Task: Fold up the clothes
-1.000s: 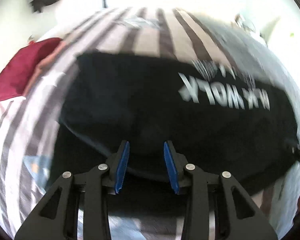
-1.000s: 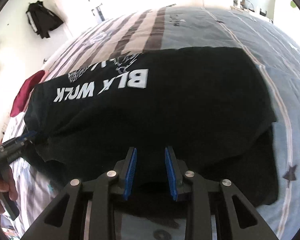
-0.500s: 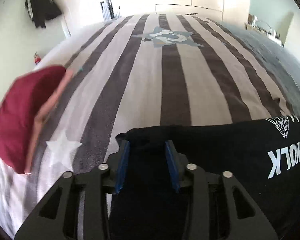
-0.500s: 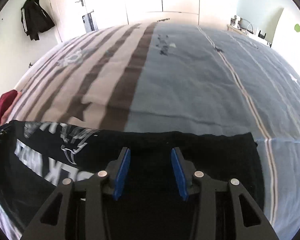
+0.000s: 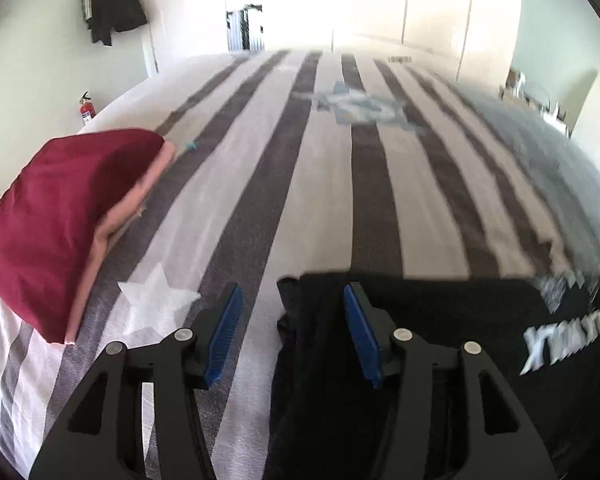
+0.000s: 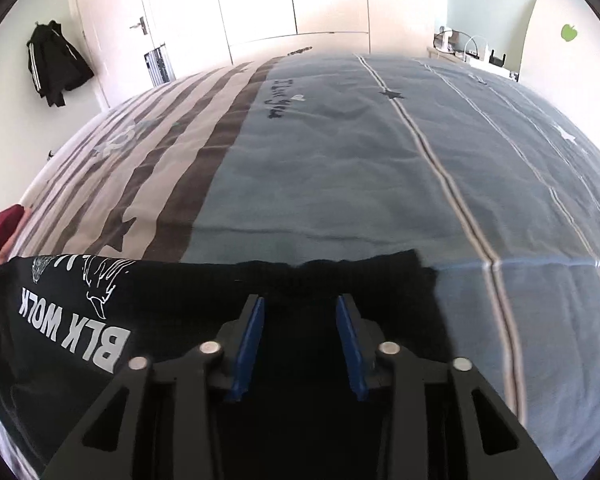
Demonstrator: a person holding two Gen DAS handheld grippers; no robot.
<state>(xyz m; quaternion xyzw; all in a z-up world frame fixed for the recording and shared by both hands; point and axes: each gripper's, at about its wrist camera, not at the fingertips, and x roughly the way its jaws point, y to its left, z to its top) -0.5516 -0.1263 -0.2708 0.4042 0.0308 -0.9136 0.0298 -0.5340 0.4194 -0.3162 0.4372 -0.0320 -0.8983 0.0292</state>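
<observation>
- The left gripper (image 5: 290, 332) stands wide open over the left corner of the black T-shirt (image 5: 440, 344), holding nothing; half a second ago its jaws were narrower on that edge.
- The right gripper (image 6: 300, 340) is parted too, empty, above the shirt's far hem, about as wide as before.
- The shirt lies flat on the bed (image 6: 340, 168), near edge.
- Only the left view shows the folded maroon and pink stack (image 5: 64, 220) just left of the shirt, and a fire extinguisher (image 5: 86, 109).
- Only the right view reads the print "BLK WOLK" (image 6: 76, 336) clearly and shows the blue-grey half of the bedcover.
</observation>
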